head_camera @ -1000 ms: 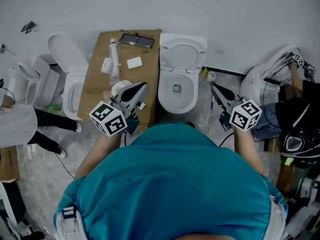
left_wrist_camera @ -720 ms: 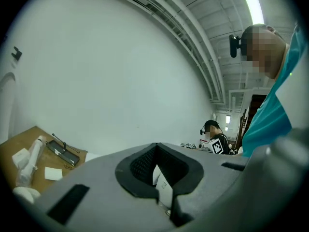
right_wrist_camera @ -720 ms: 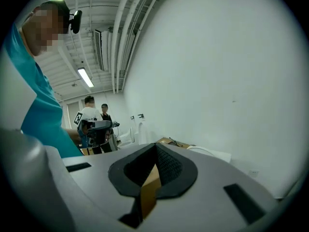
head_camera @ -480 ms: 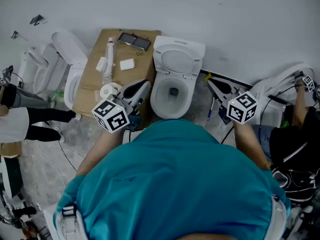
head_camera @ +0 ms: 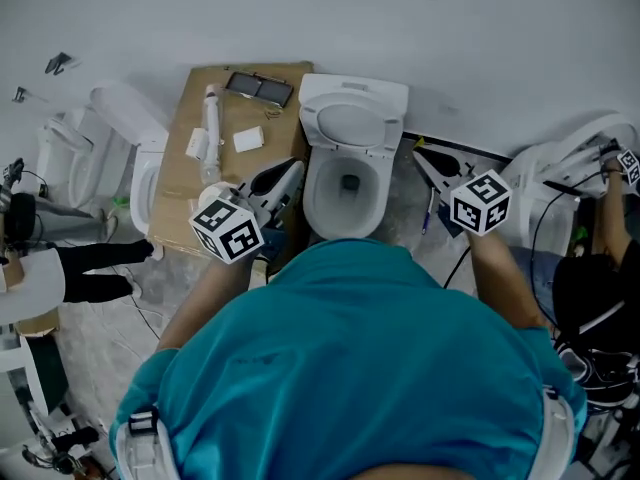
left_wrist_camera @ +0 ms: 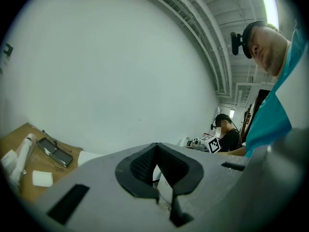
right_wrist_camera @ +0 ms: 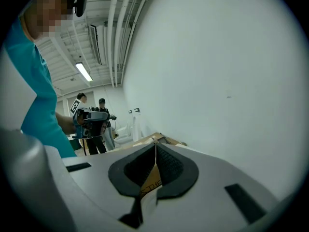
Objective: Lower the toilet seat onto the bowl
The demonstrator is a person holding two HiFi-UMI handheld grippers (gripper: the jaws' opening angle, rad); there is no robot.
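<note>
The left gripper (head_camera: 288,171) and the right gripper (head_camera: 421,155) each have their jaws closed tip to tip, holding and touching nothing. Between them sits the white toilet bowl (head_camera: 311,194). Its toilet seat (head_camera: 352,126) stands raised at the back.

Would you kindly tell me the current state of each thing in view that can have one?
Toilet seat: raised, leaning back, not on the bowl.
Bowl: uncovered.
Left tool: shut, nothing held, beside the bowl's left.
Right tool: shut, nothing held, beside the bowl's right.
Second toilet: lid up, partly hidden by the cardboard.
</note>
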